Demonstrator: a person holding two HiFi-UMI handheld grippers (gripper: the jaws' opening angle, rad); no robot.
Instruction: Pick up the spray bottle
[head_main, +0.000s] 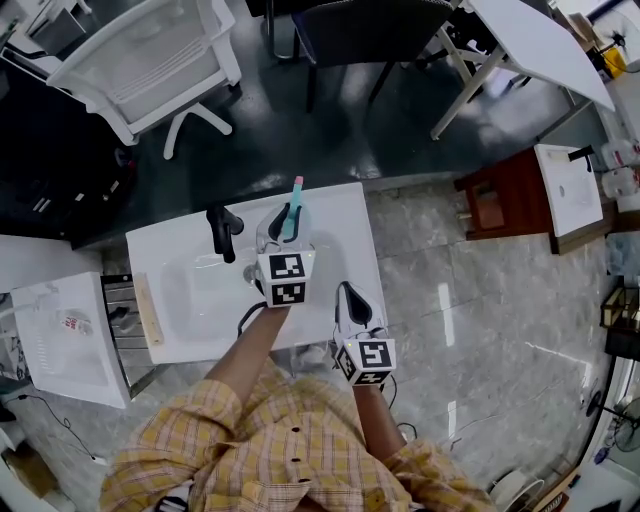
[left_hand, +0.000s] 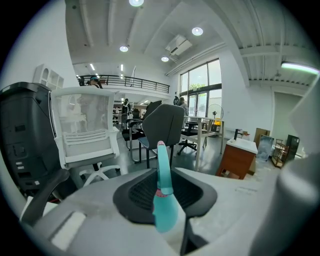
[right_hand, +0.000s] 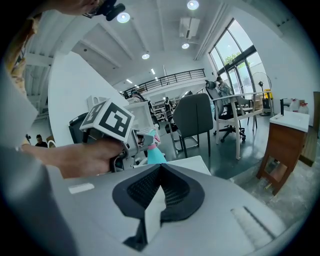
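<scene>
Your left gripper (head_main: 283, 223) pinches the spray bottle (left_hand: 164, 202); right gripper (head_main: 352, 300) pressed together, empty. Likely light, slick plastic: grip below nozzle (left_hand: 160, 152).

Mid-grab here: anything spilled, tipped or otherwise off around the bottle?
Nothing stands out. The teal spray bottle is gripped between the left gripper's fingers with its tip pointing up. No spill or damage shows on the white counter.

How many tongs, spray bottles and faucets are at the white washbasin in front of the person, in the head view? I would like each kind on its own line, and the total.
Tongs: 2, the left tongs and the right tongs
Spray bottle: 1, teal, gripped by the left tongs
Faucet: 1, black
Total: 4
</scene>
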